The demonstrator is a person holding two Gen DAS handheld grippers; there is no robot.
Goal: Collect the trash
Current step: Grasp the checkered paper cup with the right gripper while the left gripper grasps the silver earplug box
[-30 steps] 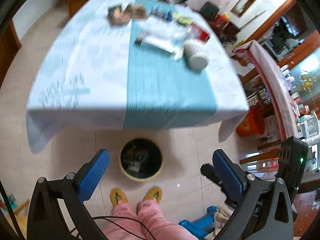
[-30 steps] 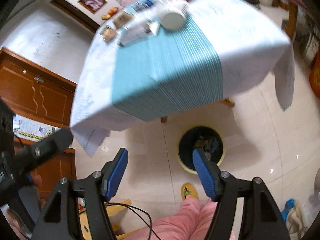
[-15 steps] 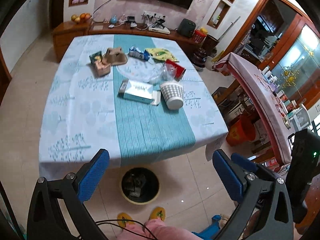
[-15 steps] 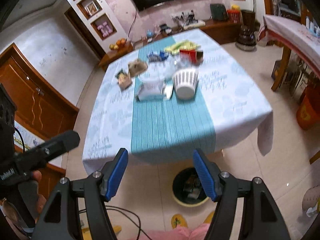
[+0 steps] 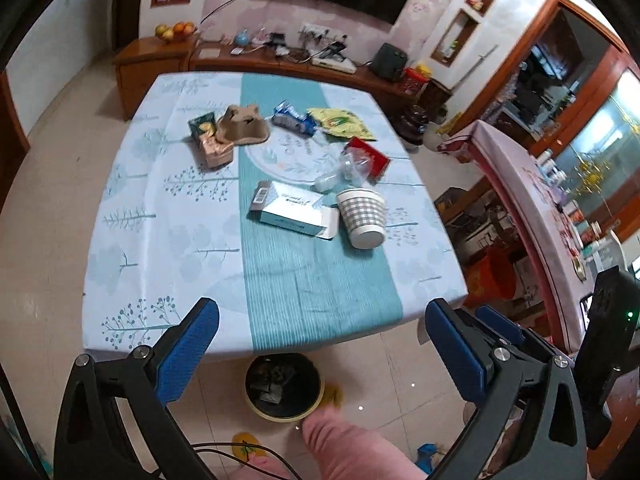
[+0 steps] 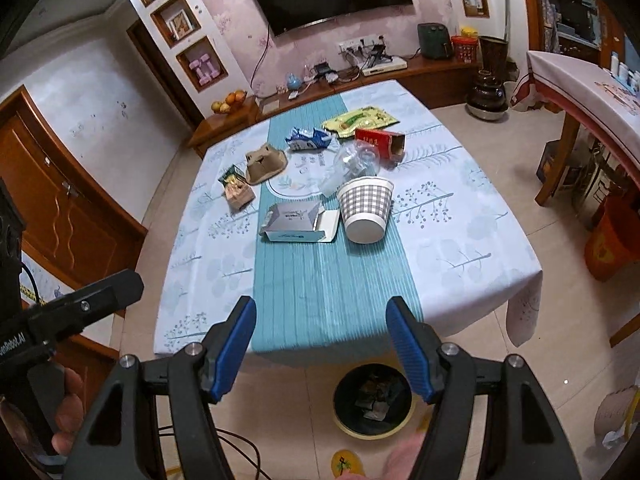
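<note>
While held above the table edge, both tools gape

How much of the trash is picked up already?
Some: the bin on the floor already holds a few scraps. Both claws, left and right, are open and hold nothing. Left on the table: the checked cup, blue-white box, red box and wrappers.
</note>
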